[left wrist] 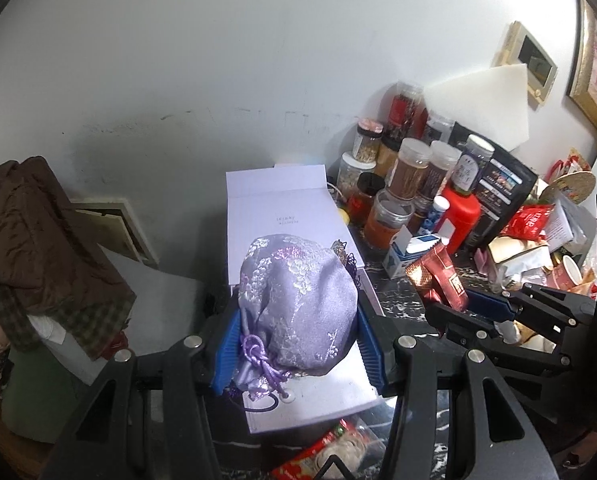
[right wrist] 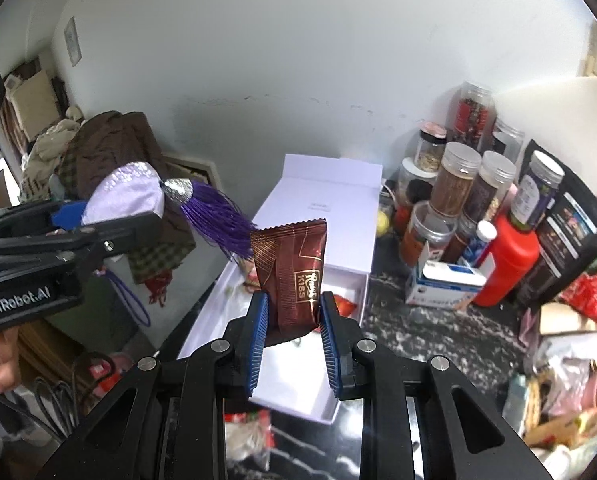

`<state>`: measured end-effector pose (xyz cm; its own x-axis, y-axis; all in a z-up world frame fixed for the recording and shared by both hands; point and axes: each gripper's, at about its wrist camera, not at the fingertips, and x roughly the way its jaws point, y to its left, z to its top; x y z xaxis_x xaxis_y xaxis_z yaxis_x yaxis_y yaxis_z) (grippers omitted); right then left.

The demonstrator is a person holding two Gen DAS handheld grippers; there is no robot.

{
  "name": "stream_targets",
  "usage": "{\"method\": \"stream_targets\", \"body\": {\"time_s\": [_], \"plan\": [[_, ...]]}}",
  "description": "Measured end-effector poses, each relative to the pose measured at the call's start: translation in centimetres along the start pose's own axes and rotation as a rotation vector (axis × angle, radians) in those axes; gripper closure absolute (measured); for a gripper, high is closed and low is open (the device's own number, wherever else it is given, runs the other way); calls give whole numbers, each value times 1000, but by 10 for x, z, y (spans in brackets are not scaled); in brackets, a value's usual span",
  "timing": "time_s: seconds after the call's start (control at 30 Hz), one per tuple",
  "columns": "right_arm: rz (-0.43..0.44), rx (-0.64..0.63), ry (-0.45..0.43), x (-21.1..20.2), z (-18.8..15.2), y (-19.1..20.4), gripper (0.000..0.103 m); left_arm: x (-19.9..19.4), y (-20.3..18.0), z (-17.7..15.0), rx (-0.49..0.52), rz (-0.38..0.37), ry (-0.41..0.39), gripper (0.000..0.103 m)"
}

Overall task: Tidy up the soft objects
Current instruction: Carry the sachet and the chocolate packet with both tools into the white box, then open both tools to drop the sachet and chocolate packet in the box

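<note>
The left tongs (left wrist: 298,328) grip a lilac brocade drawstring pouch (left wrist: 298,296) above the white box (right wrist: 350,280). The right tongs (right wrist: 292,344) pinch a brown chocolate packet (right wrist: 294,276) over its open tray. Both seem mid-carry; next, lower and release each inside.

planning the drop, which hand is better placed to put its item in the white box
Right, likely: its fingers hold the brown packet directly above the open white box; the left gripper's purple pouch sits over the lid.
</note>
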<state>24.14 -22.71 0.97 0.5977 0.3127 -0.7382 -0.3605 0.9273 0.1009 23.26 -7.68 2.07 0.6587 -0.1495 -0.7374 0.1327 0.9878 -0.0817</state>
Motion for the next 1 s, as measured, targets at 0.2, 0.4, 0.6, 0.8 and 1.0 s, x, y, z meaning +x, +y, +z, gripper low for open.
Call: {"method": "stream_targets", "body": {"time_s": [0.2,0.4,0.6,0.8,1.0], "plan": [[-8,-12,24,39,3,-8,77,47,0,-4,24,4,59,52],[-3,-9,85,85,-5,-22,77,98,4,-16,16,-1,126,52],[8,3,146,128,-16,-33,77,138,2,-26,41,26,170,52],[8,5,187,156,-26,-40,77,170,2,-27,46,54,194,52],[2,17,216,172,-31,-49,74,194,-2,-26,61,54,240,50]]}}
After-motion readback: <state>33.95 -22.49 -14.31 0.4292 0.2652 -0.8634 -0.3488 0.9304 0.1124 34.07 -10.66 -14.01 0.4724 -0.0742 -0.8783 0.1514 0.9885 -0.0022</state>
